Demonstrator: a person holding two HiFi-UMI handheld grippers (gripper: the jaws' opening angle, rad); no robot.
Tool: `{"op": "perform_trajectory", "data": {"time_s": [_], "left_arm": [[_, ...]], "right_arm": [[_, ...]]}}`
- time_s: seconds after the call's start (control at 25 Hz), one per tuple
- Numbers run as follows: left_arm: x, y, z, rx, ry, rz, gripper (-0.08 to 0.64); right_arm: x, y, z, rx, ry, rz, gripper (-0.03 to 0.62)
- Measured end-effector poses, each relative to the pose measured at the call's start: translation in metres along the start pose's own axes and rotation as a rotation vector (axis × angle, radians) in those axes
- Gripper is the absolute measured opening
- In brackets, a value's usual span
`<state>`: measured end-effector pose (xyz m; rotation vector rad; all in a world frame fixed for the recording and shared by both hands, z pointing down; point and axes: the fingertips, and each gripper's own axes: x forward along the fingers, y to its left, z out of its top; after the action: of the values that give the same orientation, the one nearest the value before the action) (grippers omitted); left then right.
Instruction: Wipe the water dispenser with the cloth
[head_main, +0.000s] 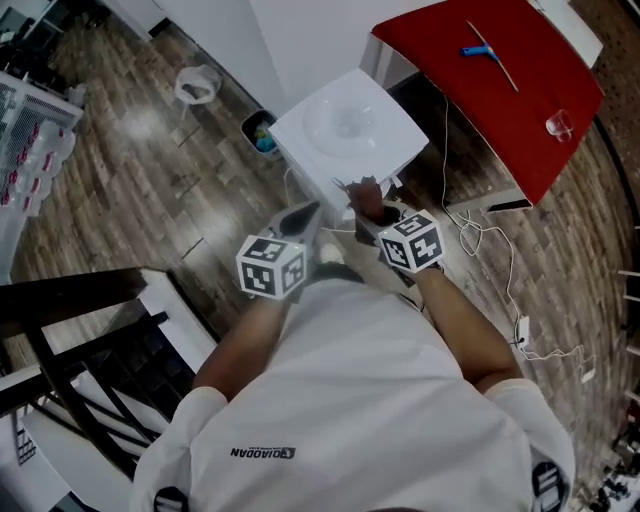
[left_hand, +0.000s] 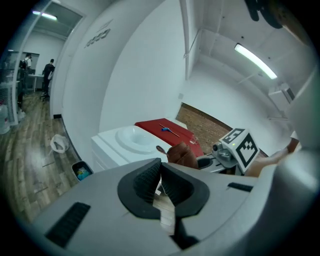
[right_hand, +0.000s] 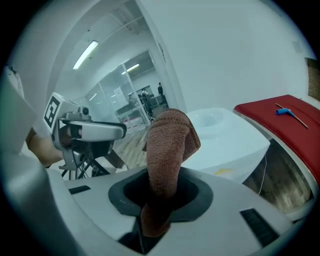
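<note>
Closest, the right hand-held gripper (right_hand: 161, 200) pinches a brown cloth (right_hand: 167, 145), which stands up from its jaws. Beside it, the left hand-held gripper (left_hand: 160, 172) has its jaws pressed together on nothing. Just beyond stands the white water dispenser (head_main: 350, 125), with a small bin (head_main: 262, 135) beside it on the wood floor (head_main: 130, 170). White cables (head_main: 490, 240) trail before a red counter (head_main: 500, 90) carrying a blue tool (head_main: 478, 51).

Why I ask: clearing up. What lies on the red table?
A stick with a blue part, and a glass near the edge. The table's far end is cut off.
</note>
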<state>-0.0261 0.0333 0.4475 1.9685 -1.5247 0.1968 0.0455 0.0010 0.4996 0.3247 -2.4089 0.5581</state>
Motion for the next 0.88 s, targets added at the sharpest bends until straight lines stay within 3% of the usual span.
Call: {"op": "perform_trajectory", "data": {"time_s": [0.24, 0.48, 0.76, 0.88], "left_arm": [[-0.007, 0.040, 0.016, -0.016, -0.055, 0.117, 0.000], [-0.007, 0.035, 0.010, -0.063, -0.063, 0.167, 0.000], [0.004, 0.026, 0.010, -0.226, -0.149, 0.290, 0.000], [0.009, 0.018, 0.015, -0.258, -0.181, 0.356, 0.000]], "right_arm": [[0.058, 0.000, 0.030, -0.074, 0.142, 0.111, 0.086], [0.079, 0.006, 0.032, -0.089, 0.241, 0.237, 0.086], [0.077, 0.002, 0.020, -0.065, 0.317, 0.403, 0.086], [0.074, -0.005, 0.022, -0.062, 0.365, 0.460, 0.086]]}}
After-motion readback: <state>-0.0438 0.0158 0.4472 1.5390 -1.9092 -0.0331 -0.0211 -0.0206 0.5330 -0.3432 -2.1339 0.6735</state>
